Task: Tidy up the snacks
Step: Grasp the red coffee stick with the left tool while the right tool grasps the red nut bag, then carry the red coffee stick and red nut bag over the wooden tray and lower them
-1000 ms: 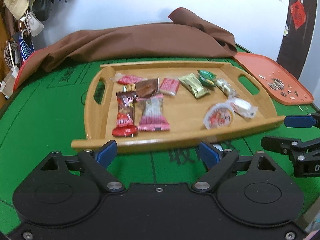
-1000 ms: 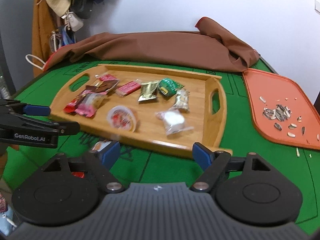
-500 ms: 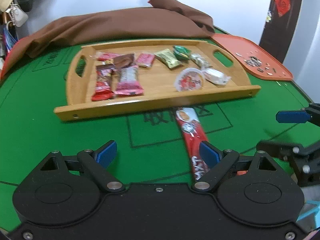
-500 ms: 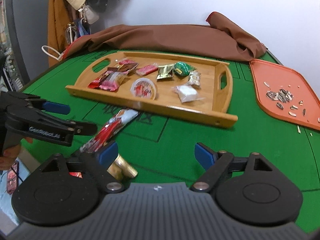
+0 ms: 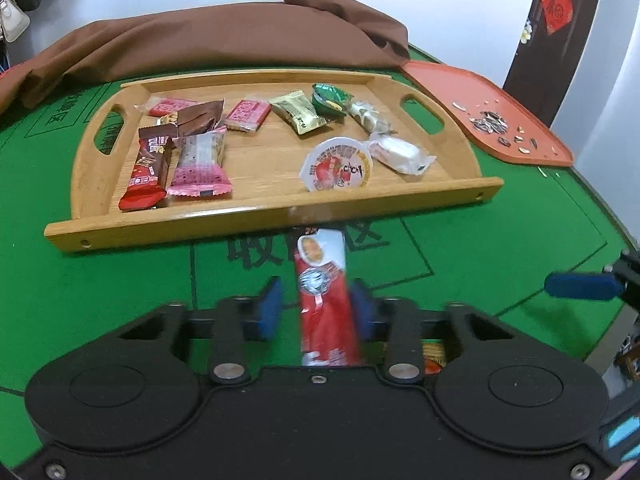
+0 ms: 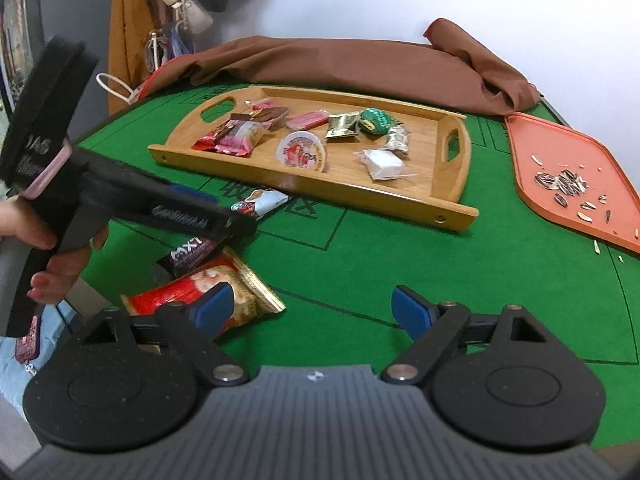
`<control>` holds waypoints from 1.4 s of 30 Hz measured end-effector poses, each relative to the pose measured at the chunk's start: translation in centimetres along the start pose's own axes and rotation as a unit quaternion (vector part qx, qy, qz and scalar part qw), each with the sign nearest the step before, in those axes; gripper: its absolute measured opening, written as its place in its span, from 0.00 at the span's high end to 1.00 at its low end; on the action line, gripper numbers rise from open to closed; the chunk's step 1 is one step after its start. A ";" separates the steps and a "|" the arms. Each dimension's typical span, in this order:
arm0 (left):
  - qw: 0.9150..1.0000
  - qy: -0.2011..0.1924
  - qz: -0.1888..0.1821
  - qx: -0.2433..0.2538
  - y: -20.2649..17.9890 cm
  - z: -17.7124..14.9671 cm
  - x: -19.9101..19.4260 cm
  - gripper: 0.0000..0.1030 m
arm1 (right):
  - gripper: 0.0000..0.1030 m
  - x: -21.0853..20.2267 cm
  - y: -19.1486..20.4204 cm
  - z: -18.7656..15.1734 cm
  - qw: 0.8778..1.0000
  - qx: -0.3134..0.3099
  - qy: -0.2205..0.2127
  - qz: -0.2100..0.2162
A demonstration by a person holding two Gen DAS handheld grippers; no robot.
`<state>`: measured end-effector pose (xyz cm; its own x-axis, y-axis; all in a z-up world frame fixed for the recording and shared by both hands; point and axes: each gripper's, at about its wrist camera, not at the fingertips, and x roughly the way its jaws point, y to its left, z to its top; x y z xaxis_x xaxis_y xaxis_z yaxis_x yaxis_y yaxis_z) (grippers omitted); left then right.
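A long red stick pack [image 5: 324, 292] lies on the green felt just in front of the wooden tray [image 5: 272, 216]. My left gripper [image 5: 316, 308] is closing its blue pads onto the near half of the pack. In the right wrist view the left gripper [image 6: 224, 216] is low, and the stick pack [image 6: 264, 202] sticks out past its tip. My right gripper [image 6: 312, 312] stands open over bare felt, its left pad over a red and gold bag [image 6: 248, 300]. A dark packet [image 6: 192, 254] lies beside that bag. Several wrapped snacks lie in the tray [image 6: 320, 196].
An orange tray [image 6: 568, 172] with sunflower seeds sits at the right of the table. A brown cloth [image 5: 224, 36] is heaped behind the wooden tray. A person's hand [image 6: 60, 264] grips the left gripper's handle. One blue fingertip [image 5: 580, 286] of the right gripper shows at the right.
Both grippers drew back from the tray. The left one came down over the red stick pack and its jaws went from wide to narrow around it. The right stayed open.
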<state>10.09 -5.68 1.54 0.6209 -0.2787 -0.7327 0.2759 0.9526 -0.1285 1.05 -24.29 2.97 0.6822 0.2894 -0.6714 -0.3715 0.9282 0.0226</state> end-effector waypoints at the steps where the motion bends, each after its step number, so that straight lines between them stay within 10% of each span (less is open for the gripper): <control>1: 1.000 0.000 0.000 -0.001 0.1 0.0 0.0 0.78 | 0.11 0.0 0.1 0.0 1.000 -0.001 0.000 0.002; 12: 0.999 -0.008 0.032 -0.012 2.9 -0.7 -1.1 0.78 | 0.09 0.9 1.5 0.1 0.994 0.021 0.011 0.108; 30: 0.997 -0.022 0.066 0.011 3.4 -1.6 -1.4 0.68 | 0.10 4.1 4.5 0.4 0.997 0.000 0.022 0.078; 42: 0.997 -0.029 0.069 0.012 3.3 -1.8 -1.5 0.72 | 0.32 3.7 4.5 0.5 0.997 0.026 0.018 0.071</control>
<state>8.74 -1.86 1.00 0.6954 -0.1525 -0.7023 0.2015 0.9794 -0.0132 2.23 -18.88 0.92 0.6016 0.4111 -0.6849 -0.4291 0.8895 0.1571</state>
